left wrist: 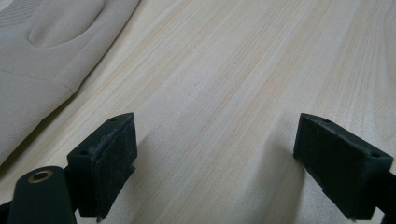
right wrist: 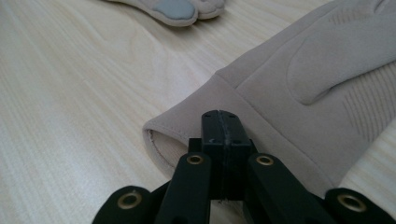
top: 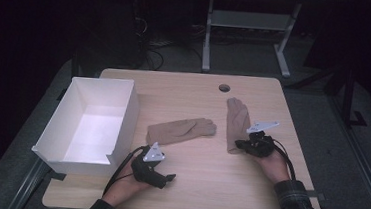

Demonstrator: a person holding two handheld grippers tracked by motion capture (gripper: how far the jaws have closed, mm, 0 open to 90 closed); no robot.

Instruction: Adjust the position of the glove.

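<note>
2 beige gloves, 1 white box (top: 123,110), 2 claws on the wooden surface (top: 207,181). the right claw (right wrist: 220,122) has its jaws pressed together at the cuff of the right glove (top: 236,122) — whether fabric is pinched between them i cannot tell. the left claw (left wrist: 215,158) stands wide apart over bare wood, holding nothing. the right glove lies lengthwise, fingers toward the far edge; the left glove (top: 181,130) lies crosswise mid-surface — fingers toward the right glove.
</note>
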